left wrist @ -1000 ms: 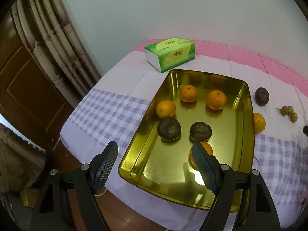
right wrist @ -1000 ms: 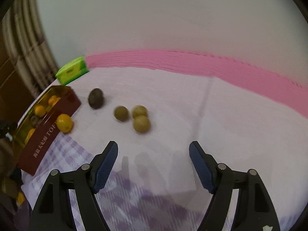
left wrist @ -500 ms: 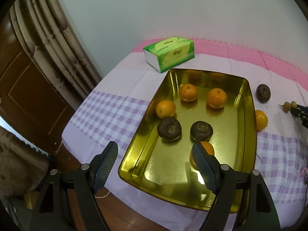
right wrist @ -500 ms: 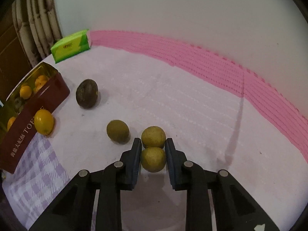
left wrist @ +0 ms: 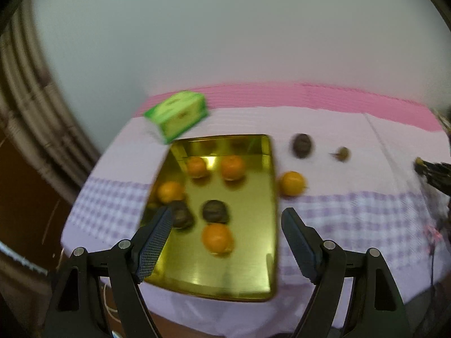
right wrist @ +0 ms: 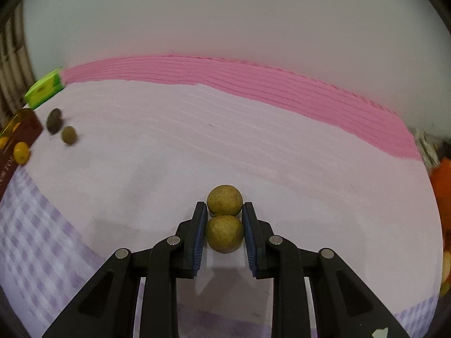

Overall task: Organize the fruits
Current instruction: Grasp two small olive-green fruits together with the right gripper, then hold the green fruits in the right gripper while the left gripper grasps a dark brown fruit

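My right gripper (right wrist: 224, 219) is shut on two small joined olive-brown round fruits (right wrist: 224, 233), held above the pale cloth. A third such fruit (right wrist: 69, 135) lies far left beside a dark round fruit (right wrist: 54, 120) and an orange (right wrist: 21, 152). My left gripper (left wrist: 225, 231) is open and empty, above the near end of a gold tray (left wrist: 253, 259). The tray holds several oranges (left wrist: 217, 238) and two dark fruits (left wrist: 215, 211). Beside the tray lie an orange (left wrist: 291, 183), a dark fruit (left wrist: 301, 145) and a small olive fruit (left wrist: 342, 153).
A green tissue box (left wrist: 177, 115) sits behind the tray; it also shows in the right wrist view (right wrist: 43, 91). A pink band (right wrist: 253, 84) edges the table by the wall. Curtains and a wooden door stand at left. An orange thing (right wrist: 442, 186) is at far right.
My right gripper has lifted the two joined fruits and carried them to the right, away from the third one. My left gripper has swung to the right over the tray, still open.
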Demonstrator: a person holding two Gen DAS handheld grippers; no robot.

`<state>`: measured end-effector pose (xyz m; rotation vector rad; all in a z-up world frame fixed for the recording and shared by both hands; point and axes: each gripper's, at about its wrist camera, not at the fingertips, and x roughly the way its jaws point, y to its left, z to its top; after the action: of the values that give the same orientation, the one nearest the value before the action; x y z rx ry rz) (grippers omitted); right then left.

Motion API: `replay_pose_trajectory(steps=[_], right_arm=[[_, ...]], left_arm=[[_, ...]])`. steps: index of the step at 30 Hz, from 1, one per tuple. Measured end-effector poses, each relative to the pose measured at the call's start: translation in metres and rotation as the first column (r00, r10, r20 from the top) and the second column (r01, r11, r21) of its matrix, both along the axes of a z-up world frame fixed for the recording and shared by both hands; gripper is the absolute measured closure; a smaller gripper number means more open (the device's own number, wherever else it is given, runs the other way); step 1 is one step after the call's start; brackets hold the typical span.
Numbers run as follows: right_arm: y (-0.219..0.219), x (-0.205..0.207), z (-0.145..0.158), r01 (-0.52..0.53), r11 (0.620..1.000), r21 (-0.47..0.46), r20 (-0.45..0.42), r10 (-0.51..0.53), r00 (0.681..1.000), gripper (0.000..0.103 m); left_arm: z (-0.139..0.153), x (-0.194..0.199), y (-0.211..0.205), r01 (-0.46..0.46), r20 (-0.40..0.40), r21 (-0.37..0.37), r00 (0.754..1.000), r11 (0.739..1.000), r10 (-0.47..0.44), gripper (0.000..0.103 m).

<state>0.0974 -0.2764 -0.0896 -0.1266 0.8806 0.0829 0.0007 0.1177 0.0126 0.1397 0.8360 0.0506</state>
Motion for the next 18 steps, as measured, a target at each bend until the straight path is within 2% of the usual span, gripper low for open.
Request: replay_pose_trajectory(steps=[5,8,10,12,15,16,18], right_arm=[[-0.011,-0.004,-0.002,0.033,0.999,0.044,0.020,-0.033,0.999,0.080],[-0.011,-0.002,-0.002,0.033,0.998,0.050,0.018,-0.034,0.999,0.080],[-0.013,-0.001,-0.001,0.032,0.998,0.062,0.016,-0.033,0.999,0.080],[-0.013,0.001,0.000,0.032,0.997,0.067,0.015,-0.033,0.999,0.079],[-0.012,0.002,0.001,0.032,0.997,0.067,0.015,-0.033,0.999,0.079],[-0.012,0.002,0.001,0.032,0.997,0.070,0.015,-0.033,0.999,0.079],[-0.012,0.002,0.000,0.033,0.997,0.074,0.015,-0.034,0.999,0.079]], left_arm=[[0.004,0.006,-0.035,0.152,0.011,0.070,0.988,0.986,-0.154,0.023],[0.006,0.014,-0.051,0.292,-0.011,0.055,0.956,0.955,-0.292,0.023],[0.006,0.021,-0.062,0.401,-0.033,0.056,0.916,0.914,-0.399,0.023],[0.006,0.028,-0.072,0.511,-0.064,0.070,0.859,0.857,-0.507,0.023],[0.005,0.043,-0.085,0.614,-0.120,0.119,0.789,0.780,-0.603,0.023],[0.005,0.047,-0.088,0.634,-0.135,0.120,0.773,0.764,-0.620,0.023],[0.005,0.061,-0.090,0.652,-0.158,0.107,0.756,0.750,-0.635,0.023]])
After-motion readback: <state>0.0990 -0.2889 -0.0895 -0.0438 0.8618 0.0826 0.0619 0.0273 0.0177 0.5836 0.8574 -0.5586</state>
